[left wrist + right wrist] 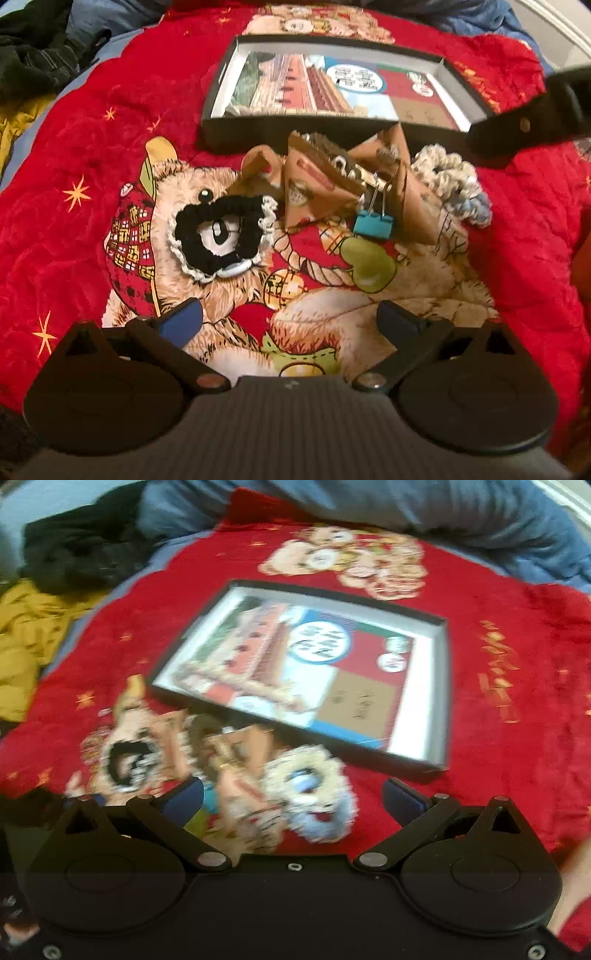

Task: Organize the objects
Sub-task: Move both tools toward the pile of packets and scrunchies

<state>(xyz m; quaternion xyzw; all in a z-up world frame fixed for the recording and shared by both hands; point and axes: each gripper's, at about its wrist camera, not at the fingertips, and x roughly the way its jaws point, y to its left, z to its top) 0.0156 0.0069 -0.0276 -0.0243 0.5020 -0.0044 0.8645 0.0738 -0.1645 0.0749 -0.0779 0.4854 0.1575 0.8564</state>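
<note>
A black-and-white crocheted scrunchie (pixel 218 236) lies on the red bear blanket (pixel 74 147). Right of it are brown paper pyramids (pixel 317 184), a teal binder clip (pixel 373 221) and a white-and-blue scrunchie (pixel 454 188). Behind them stands an open black box (pixel 332 88) lined with a picture sheet. My left gripper (pixel 291 321) is open and empty, hovering short of the pile. My right gripper (pixel 291 801) is open and empty above the white-and-blue scrunchie (pixel 314 797), with the box (pixel 439 694) ahead. That view is blurred. Its arm shows in the left wrist view (pixel 535 114).
Black clothing (pixel 33 55) and yellow cloth (pixel 14 125) lie at the far left. Blue bedding (pixel 406 509) bunches behind the blanket. A white edge (pixel 569 33) runs at the top right.
</note>
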